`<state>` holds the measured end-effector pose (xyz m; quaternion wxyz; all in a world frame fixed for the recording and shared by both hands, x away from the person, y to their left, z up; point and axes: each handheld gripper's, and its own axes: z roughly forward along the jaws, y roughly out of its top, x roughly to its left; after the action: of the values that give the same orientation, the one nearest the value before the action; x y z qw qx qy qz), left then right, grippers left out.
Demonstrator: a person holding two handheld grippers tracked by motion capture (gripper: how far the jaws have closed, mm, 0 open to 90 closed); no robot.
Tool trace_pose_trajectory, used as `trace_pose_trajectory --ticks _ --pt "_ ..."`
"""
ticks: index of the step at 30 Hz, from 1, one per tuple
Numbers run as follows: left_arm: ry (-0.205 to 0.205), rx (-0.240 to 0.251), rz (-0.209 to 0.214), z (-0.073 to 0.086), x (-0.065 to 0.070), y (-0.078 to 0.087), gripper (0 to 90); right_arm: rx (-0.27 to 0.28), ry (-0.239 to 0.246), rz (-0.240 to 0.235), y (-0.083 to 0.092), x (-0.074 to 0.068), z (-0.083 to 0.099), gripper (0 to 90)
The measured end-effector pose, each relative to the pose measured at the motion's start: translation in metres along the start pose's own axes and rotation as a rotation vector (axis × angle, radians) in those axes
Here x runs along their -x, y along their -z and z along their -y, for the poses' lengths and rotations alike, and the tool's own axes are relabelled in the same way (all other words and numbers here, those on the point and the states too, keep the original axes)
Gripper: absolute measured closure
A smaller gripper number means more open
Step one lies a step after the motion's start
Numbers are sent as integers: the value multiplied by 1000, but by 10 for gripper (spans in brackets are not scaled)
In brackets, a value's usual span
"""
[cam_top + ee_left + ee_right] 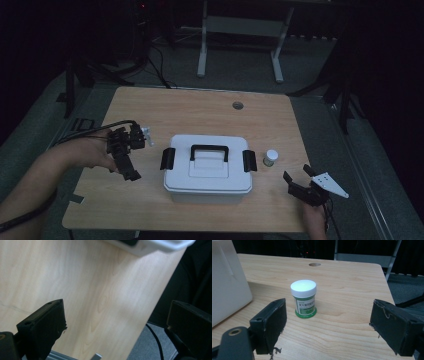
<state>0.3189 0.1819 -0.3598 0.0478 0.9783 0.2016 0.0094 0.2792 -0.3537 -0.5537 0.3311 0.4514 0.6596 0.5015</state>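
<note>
On the surface [150, 107] stand one white box [207, 175] and one small jar [303, 298], just right of the box. The two grippers, left gripper [131, 167] and right gripper [296, 179], both hold their fingers wide and empty.

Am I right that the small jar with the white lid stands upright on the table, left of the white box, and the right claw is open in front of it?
Not quite: the jar stands right of the white box, as the high view shows. It is upright, and the right claw is open before it.
</note>
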Motion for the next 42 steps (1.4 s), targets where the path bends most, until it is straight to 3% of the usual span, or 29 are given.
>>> trace_pose_trajectory --ticks 7,22,39,42 --pt "-52 14 13 -34 0 6 16 0 -11 -12 0 1 0 136" --pt "-155 -3 14 -96 9 0 16 1 -10 -25 1 1 0 137" --pt "-219 -37 19 -138 11 -14 16 2 -10 -32 1 1 0 137" --pt "-226 -28 18 -142 11 -15 73 2 -10 -34 1 1 0 137"
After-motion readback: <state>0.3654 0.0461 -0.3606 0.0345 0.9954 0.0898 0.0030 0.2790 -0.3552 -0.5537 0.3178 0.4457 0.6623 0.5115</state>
